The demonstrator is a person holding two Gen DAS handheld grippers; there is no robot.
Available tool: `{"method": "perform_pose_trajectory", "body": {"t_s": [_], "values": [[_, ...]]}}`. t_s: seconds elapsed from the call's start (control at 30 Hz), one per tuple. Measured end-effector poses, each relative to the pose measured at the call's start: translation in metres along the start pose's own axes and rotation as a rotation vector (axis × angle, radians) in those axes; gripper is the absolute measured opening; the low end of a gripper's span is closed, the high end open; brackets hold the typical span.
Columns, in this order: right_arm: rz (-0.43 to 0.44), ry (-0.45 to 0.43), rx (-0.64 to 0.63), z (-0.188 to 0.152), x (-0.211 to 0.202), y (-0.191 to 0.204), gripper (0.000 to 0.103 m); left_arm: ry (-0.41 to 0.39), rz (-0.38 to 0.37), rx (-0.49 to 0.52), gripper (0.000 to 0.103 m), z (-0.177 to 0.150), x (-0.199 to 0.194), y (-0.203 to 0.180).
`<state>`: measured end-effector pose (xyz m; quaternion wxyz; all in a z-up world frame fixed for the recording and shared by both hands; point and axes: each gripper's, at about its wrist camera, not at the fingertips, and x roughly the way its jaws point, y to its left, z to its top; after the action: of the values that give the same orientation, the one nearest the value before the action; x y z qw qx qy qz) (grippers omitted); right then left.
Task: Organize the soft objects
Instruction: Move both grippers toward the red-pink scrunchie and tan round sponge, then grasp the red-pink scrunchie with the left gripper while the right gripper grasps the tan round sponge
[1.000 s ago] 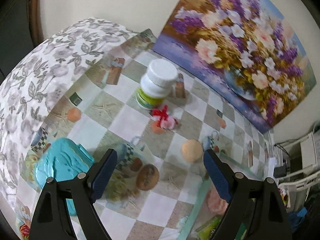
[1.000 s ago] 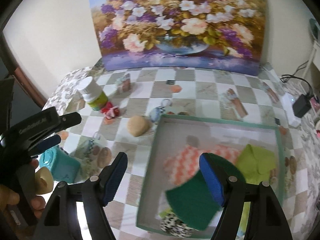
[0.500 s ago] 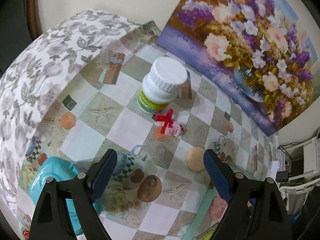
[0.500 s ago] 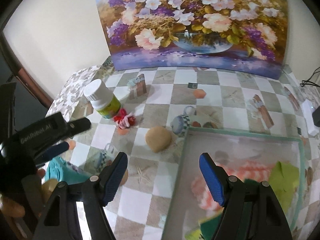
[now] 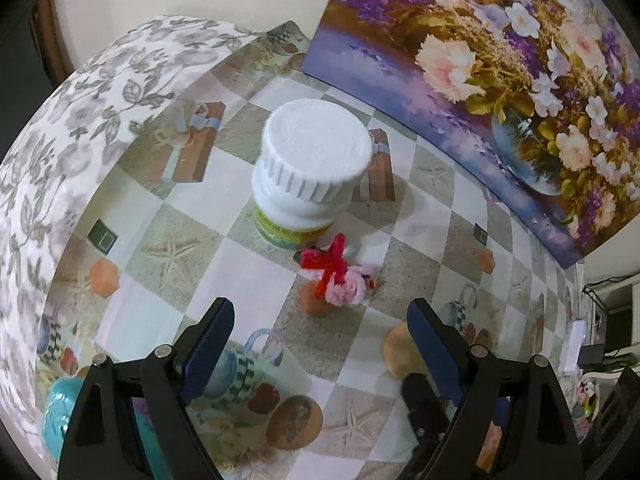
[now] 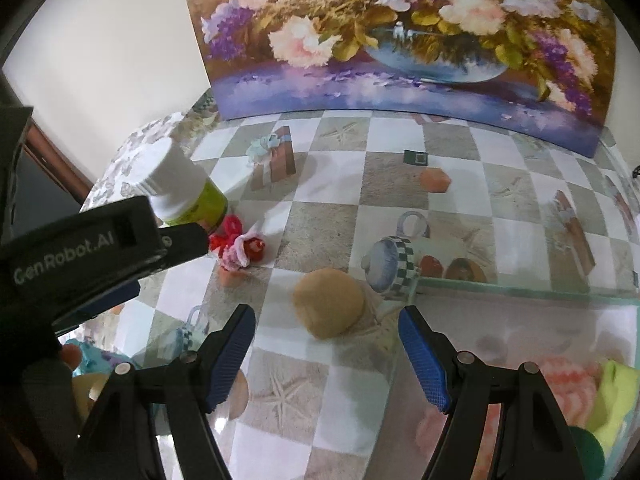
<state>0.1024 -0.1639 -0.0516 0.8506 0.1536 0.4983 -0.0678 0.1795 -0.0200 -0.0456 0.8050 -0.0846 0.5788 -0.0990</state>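
Left wrist view
- Left gripper (image 5: 320, 344): two black arms with ribbed blue pads, spread wide, nothing between them; angled down at the table from above.
- Pipe-cleaner toy (image 5: 340, 276): one, fuzzy red and pink, knotted shape; lies on the tablecloth (image 5: 168, 248) just ahead of the tips, touching or nearly touching the base of the bottle.
- Pill bottle (image 5: 308, 176): one, white plastic, ridged round cap, yellow-green label; upright.
- Tan sponge ball (image 5: 396, 348): one, rounded, matte; partly behind the right-hand pad.
- Teal box (image 5: 60, 420): glossy, at the lower left edge, mostly hidden by the gripper arm.
- Tablecloth: glossy checked print of mugs, starfish and parcels.
- Flower painting (image 5: 500, 64): leans against the wall at the back.

Right wrist view
- Right gripper (image 6: 326, 350): blue ribbed pads spread wide, empty; pointed at the tan sponge ball (image 6: 328, 304), which sits just ahead of the tips.
- Green-rimmed tray (image 6: 520, 290): right of the ball; holds soft pieces, one pink-and-white zigzag, one yellow-green, one dark green, blurred.
- Pipe-cleaner toy (image 6: 238, 250): beside the pill bottle (image 6: 180, 186), left of the ball.
- Left gripper's black body (image 6: 80, 248): crosses the left edge.
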Motion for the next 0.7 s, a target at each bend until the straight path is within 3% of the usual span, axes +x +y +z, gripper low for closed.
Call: {"method": "perform_pose_trajectory", "body": {"t_s": [0.3, 0.6, 0.7], "values": [[0.006, 0.027, -0.009, 0.001, 0.028, 0.002, 0.077, 0.043, 0.082, 0.073, 0.089, 0.006, 0.03, -0.009], [0.036, 0.038, -0.032, -0.001, 0.039, 0.004, 0.075, 0.065, 0.084, 0.104, 0.088, 0.007, 0.046, -0.01], [0.025, 0.038, -0.04, -0.002, 0.041, 0.005, 0.073, 0.065, 0.078, 0.115, 0.082, 0.009, 0.049, -0.012]]}}
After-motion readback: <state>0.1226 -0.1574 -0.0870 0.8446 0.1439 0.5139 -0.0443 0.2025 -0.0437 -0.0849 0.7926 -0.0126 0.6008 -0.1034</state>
